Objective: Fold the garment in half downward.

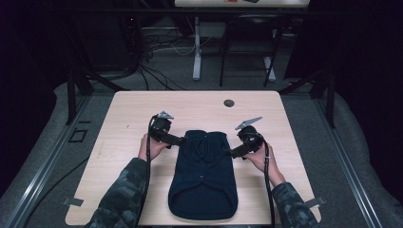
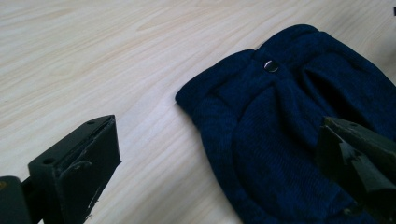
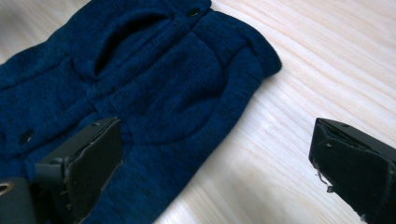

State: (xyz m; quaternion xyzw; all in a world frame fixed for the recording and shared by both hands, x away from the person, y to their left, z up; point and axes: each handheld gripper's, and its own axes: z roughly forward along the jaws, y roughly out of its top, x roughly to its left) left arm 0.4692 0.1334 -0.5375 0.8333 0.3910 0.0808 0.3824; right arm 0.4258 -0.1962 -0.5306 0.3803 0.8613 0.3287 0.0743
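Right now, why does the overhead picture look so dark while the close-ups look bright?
High view: dim, room black around the lit table, navy garment nearly featureless. Left gripper view: bright wood, knit sharp, snap glinting. Right gripper view: near fingers slightly soft.

pale wooden table (image 1: 128,109) with dark round grommet (image 1: 229,103)

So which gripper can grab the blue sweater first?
Probably either. The left gripper and right gripper both straddle a top edge of the sweater, jaws open.
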